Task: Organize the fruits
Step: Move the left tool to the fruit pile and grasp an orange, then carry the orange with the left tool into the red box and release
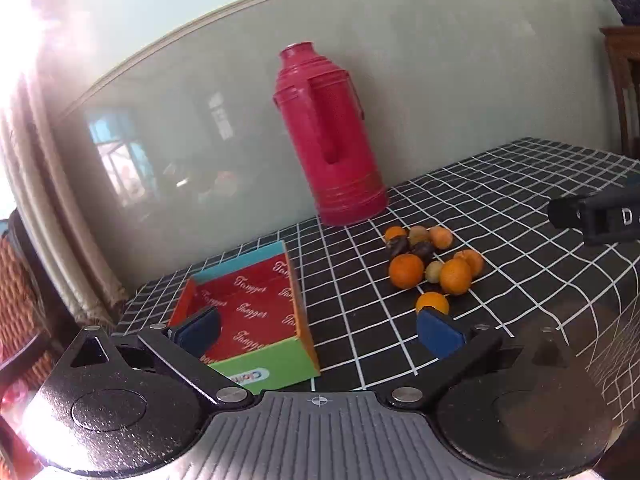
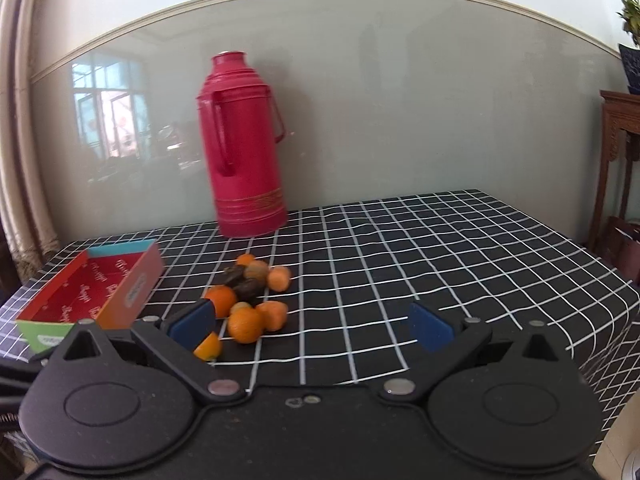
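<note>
Both hand-held grippers hover with jaws spread wide and nothing between the blue pads: the left gripper (image 1: 320,330) over the near edge of the table, the right gripper (image 2: 312,326) likewise low above the cloth. A black tablecloth (image 2: 440,264) with a white grid covers the table, backed by a pale glossy wall panel (image 2: 400,100) at 12 o'clock. Against that panel stands an upright red thermos (image 2: 244,148), handle toward the camera. At 9 o'clock in the right wrist view sits an open cardboard box (image 2: 92,296), red-lined with script lettering, its outer walls orange, green and blue; it holds no fruit. Between box and thermos lies the fruit pile (image 2: 250,300): small oranges mixed with a few dark and tan pieces, all loose on the cloth, just beside the box. One orange (image 2: 209,347) sits apart at 6 o'clock of the pile, partly hidden behind the right gripper's left pad.
</note>
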Available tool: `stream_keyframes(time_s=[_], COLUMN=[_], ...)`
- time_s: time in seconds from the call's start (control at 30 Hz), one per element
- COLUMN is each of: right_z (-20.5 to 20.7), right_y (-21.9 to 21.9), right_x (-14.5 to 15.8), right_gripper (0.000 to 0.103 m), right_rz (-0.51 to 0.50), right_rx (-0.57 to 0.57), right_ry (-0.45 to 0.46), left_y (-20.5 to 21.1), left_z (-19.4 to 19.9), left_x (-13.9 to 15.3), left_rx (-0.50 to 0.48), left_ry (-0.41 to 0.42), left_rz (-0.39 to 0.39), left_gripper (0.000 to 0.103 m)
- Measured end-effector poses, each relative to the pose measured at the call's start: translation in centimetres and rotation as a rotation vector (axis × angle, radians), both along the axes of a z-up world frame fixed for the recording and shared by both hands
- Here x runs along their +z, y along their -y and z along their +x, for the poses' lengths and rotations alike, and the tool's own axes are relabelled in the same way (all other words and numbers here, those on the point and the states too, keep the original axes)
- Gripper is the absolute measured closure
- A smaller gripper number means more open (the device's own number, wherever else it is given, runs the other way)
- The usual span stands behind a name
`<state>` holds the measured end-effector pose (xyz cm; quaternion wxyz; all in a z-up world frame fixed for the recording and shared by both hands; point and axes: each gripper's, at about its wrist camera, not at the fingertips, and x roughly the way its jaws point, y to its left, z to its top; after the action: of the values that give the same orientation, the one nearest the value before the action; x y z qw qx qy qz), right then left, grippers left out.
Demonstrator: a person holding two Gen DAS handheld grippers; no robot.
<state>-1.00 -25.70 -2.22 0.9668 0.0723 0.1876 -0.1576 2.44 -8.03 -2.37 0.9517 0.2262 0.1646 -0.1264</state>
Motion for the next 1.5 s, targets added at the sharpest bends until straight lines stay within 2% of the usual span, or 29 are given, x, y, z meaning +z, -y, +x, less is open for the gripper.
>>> stream_keyframes(time_s=[0.1,0.23,0.43,0.47,0.53,0.6,0.77,0.83,0.87,0.97,1.03,1.13,1.27,1.33,1.5], right_z=[0.4,0.7,0.5,0.5,0.4,0.5,1.0,1.3,1.4,1.5,1.7,1.8,1.9,2.0,2.3], right_y=[1.3,2.2,3.2,3.4,3.7,3.9,4.0,3.9,3.9,3.8,3.7,3.6,3.4,3.5,3.2], right_x=[-0.7,-1.7,-2.1,-2.1,-2.2,-2.2,-2.6,-2.7,-2.7,-2.8,-2.9,-3.0,-3.0,-3.1,-3.3], right_gripper=[0.006,0.006,0.006,0.006,0.006,0.006,0.006,0.006,0.006,0.006,0.006,0.006,0.006,0.006,0.006], right_rz=[-0.004,-0.027,-0.017,-0.008,0.009,0.020,0.033,0.031,0.032,0.040,0.044,0.051,0.051,0.056,0.061], right_rx=[-0.034,-0.077,-0.112,-0.118,-0.124,-0.129,-0.122,-0.117,-0.115,-0.100,-0.095,-0.087,-0.086,-0.084,-0.077], right_ry=[0.005,0.022,0.077,0.083,0.092,0.098,0.085,0.079,0.078,0.082,0.082,0.080,0.079,0.074,0.060], left_y=[2.2,4.6,6.5,6.8,7.2,6.7,6.9,7.0,6.9,6.6,6.7,6.4,6.4,6.1,4.2], left_z=[0.9,2.4,4.5,4.9,5.9,7.2,8.7,8.9,8.9,8.7,9.2,9.6,9.2,8.8,8.3], left_x=[-1.0,-2.5,-4.4,-4.5,-4.9,-6.1,-7.5,-8.1,-8.2,-8.4,-8.5,-8.4,-8.4,-7.8,-5.4], left_rx=[-0.068,-0.148,-0.219,-0.224,-0.223,-0.215,-0.197,-0.198,-0.200,-0.198,-0.177,-0.175,-0.164,-0.146,-0.046], left_ry=[0.015,-0.018,-0.112,-0.129,-0.177,-0.227,-0.268,-0.288,-0.287,-0.284,-0.274,-0.288,-0.257,-0.211,-0.025], left_rz=[0.065,0.090,0.020,0.004,-0.023,-0.064,-0.109,-0.113,-0.129,-0.147,-0.156,-0.180,-0.163,-0.165,-0.172], left_gripper=[0.000,0.000,0.002,0.007,0.025,0.033,0.037,0.049,0.049,0.059,0.069,0.069,0.069,0.069,0.069])
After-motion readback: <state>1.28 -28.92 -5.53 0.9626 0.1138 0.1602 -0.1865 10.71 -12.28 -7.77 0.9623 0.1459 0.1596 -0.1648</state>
